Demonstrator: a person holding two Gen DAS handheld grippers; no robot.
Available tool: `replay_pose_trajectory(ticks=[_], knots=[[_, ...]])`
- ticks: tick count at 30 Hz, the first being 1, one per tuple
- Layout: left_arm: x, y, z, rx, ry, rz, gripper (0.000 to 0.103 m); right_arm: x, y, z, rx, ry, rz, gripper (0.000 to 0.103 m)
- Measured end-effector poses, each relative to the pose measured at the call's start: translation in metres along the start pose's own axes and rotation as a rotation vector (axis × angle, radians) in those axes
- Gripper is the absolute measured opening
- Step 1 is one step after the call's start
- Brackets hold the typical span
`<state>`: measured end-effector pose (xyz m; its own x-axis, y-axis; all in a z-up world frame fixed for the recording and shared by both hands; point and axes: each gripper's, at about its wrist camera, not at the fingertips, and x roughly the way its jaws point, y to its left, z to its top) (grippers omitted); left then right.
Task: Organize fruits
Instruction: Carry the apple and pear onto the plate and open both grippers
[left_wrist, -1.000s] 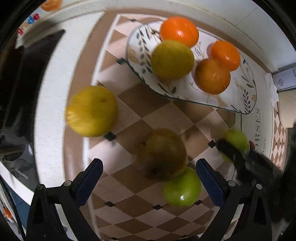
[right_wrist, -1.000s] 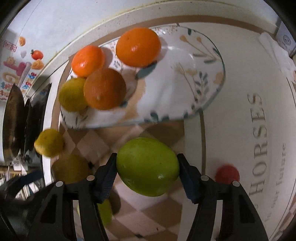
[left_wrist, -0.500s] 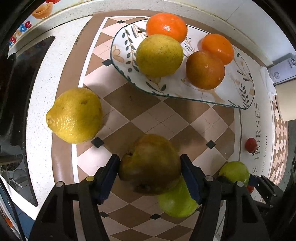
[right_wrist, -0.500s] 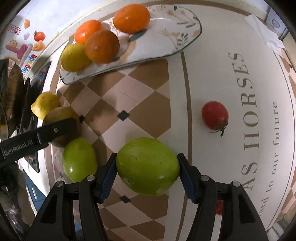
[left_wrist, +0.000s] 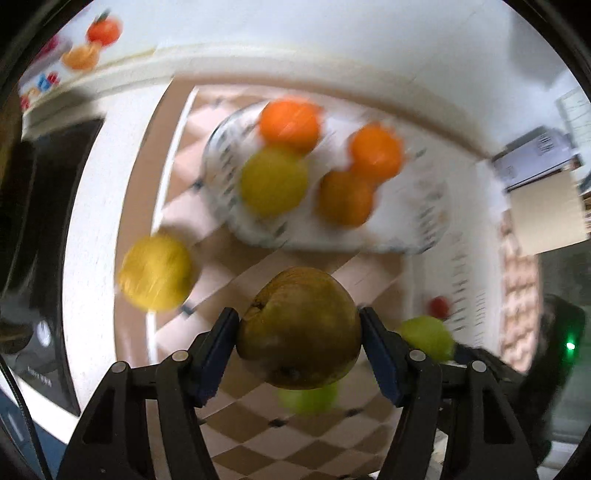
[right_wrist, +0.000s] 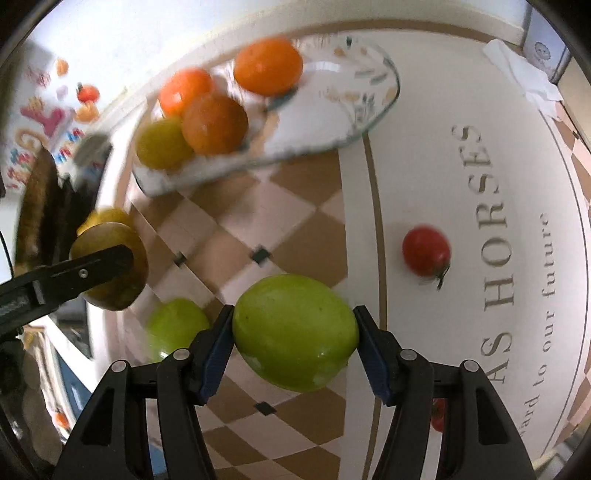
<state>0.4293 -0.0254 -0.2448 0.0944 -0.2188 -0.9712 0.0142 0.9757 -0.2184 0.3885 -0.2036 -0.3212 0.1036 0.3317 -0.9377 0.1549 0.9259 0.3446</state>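
Note:
My left gripper (left_wrist: 299, 347) is shut on a brownish-green pear (left_wrist: 299, 328) and holds it above the checkered mat. My right gripper (right_wrist: 293, 339) is shut on a green apple (right_wrist: 295, 330), also off the mat. A patterned glass plate (left_wrist: 413, 229) at the back holds three oranges and a yellow-green fruit (left_wrist: 273, 181). The plate also shows in the right wrist view (right_wrist: 351, 122). A lemon (left_wrist: 155, 271) lies left on the mat. A second green apple (right_wrist: 175, 328) lies on the mat below the grippers. The left gripper with the pear shows in the right wrist view (right_wrist: 110, 266).
A small red tomato (right_wrist: 424, 251) lies on the white band of the mat beside the lettering. A white wall runs behind the plate. A dark appliance (left_wrist: 48, 206) stands at the left. A white tissue (right_wrist: 521, 74) lies at the far right corner.
My left gripper closed on the pear and lifted it off the mat. My right gripper still holds its green apple and has moved closer to the plate.

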Motion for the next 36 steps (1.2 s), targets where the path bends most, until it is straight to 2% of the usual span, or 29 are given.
replay_pose_trajectory(ticks=[3, 8, 12, 17, 18, 19, 26, 31, 32, 33, 35, 36], knots=[[-0.010, -0.016, 0.023, 0.004, -0.019, -0.058, 0.065, -0.022, -0.012, 0.027, 0.048, -0.045, 0.070, 0.065], [0.018, -0.033, 0.064, -0.080, 0.051, -0.161, 0.065, -0.038, -0.046, 0.100, 0.114, -0.075, 0.164, 0.065], [0.045, -0.035, 0.078, -0.176, 0.114, -0.200, 0.065, -0.026, -0.061, 0.149, 0.119, -0.024, 0.185, 0.065], [0.062, -0.039, 0.081, -0.217, 0.147, -0.199, 0.065, -0.003, -0.062, 0.177, 0.096, 0.043, 0.164, 0.065], [0.064, -0.039, 0.081, -0.221, 0.150, -0.197, 0.065, 0.001, -0.060, 0.179, 0.087, 0.054, 0.157, 0.065], [0.066, -0.039, 0.081, -0.175, 0.147, -0.237, 0.065, 0.005, -0.058, 0.180, 0.081, 0.061, 0.148, 0.065], [0.074, -0.041, 0.085, -0.171, 0.170, -0.225, 0.065, 0.019, -0.050, 0.184, 0.068, 0.091, 0.117, 0.066], [0.077, -0.047, 0.086, -0.153, 0.160, -0.209, 0.067, 0.012, -0.048, 0.189, 0.072, 0.079, 0.113, 0.076], [0.077, -0.048, 0.086, -0.154, 0.153, -0.214, 0.072, 0.009, -0.048, 0.190, 0.073, 0.076, 0.111, 0.080], [0.076, -0.049, 0.087, -0.153, 0.147, -0.217, 0.082, 0.005, -0.048, 0.191, 0.071, 0.067, 0.109, 0.081], [0.072, -0.047, 0.087, -0.153, 0.139, -0.219, 0.093, 0.000, -0.047, 0.191, 0.066, 0.057, 0.094, 0.081], [0.071, -0.045, 0.087, -0.153, 0.134, -0.214, 0.093, -0.002, -0.046, 0.191, 0.063, 0.054, 0.086, 0.082]])
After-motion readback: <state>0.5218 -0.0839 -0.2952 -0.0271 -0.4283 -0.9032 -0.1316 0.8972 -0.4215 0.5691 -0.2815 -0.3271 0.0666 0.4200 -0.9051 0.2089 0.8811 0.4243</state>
